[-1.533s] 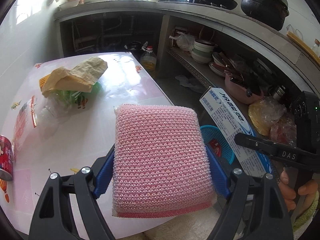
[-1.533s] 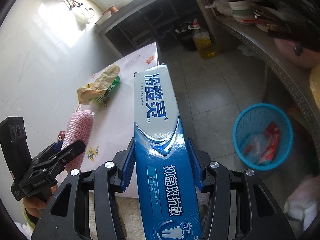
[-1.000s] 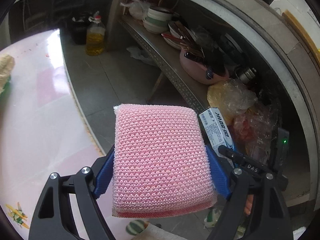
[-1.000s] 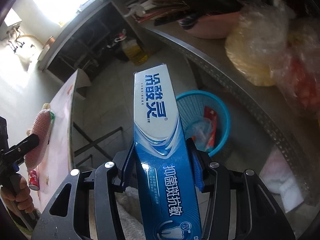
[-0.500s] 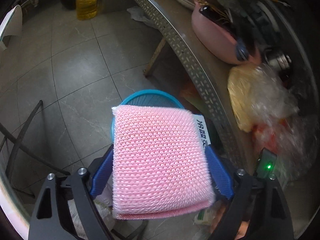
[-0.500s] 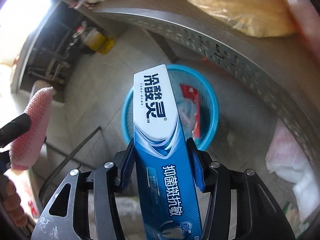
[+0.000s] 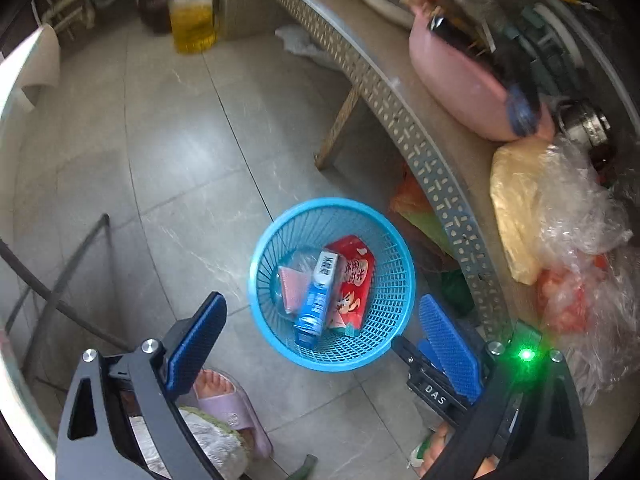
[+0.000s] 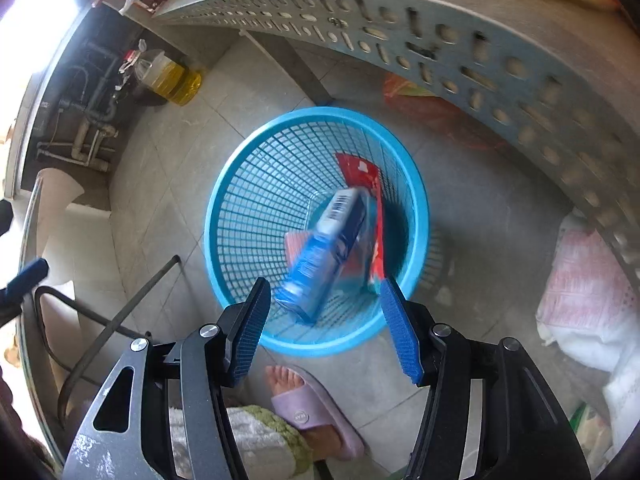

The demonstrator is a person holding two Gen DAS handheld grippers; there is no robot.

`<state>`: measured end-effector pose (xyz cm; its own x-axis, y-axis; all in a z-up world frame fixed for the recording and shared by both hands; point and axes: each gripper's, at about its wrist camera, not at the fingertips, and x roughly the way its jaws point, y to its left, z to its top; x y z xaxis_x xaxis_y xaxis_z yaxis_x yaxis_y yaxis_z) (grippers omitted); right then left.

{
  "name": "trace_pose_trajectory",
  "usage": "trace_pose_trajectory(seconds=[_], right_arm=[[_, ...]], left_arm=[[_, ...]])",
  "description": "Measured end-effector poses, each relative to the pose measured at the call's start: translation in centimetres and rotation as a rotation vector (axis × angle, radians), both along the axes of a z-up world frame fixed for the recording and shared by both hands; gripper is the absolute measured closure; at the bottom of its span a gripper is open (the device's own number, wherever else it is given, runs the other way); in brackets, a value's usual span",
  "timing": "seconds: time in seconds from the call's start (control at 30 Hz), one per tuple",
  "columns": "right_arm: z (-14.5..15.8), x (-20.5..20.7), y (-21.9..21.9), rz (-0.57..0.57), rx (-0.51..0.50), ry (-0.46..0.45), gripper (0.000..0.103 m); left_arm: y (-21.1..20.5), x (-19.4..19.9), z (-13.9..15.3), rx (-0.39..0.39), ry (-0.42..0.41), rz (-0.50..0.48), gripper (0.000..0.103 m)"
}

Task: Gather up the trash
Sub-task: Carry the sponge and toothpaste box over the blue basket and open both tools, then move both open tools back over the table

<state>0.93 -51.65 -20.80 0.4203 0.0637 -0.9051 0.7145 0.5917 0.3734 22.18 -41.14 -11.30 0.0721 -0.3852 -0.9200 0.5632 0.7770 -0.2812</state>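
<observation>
Where sharp, pink sponge (image 7: 294, 286) beside box (image 7: 318, 300)

The letters "DAS" are printed in white on the black finger of the right gripper (image 7: 434, 390), which shows at the lower right edge of the left wrist view. The red packet (image 7: 352, 284) in the blue basket (image 7: 376, 356) carries white characters too small to read. The toothpaste box (image 8: 324, 256) shows a barcode; its lettering is blurred.
</observation>
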Motion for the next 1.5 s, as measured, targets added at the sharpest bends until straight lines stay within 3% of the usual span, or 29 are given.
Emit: trace_pose_trajectory(seconds=[0.27, 0.5, 0.77, 0.97, 1.5], right_arm=[[2.5, -0.6, 3.0, 0.073, -0.049, -0.058, 0.044], [8.4, 0.3, 7.7, 0.206, -0.156, -0.149, 0.035], [15.2, 0.8, 13.2, 0.361, -0.239, -0.308, 0.025], [17.5, 2.0, 16.2, 0.457, -0.258, -0.358, 0.024], [19.2, 6.8, 25.6, 0.715, -0.205, -0.384, 0.024]], left_arm=[[5.0, -2.2, 6.5, -0.121, -0.069, -0.018, 0.008], [12.7, -5.2, 11.0, -0.224, -0.149, 0.005, 0.008], [23.4, -7.9, 14.1, -0.276, -0.284, 0.116, 0.008], [31.2, -9.5, 14.8, -0.304, -0.364, 0.186, 0.008], [47.9, -13.7, 12.8, -0.311, -0.518, 0.522, 0.008]])
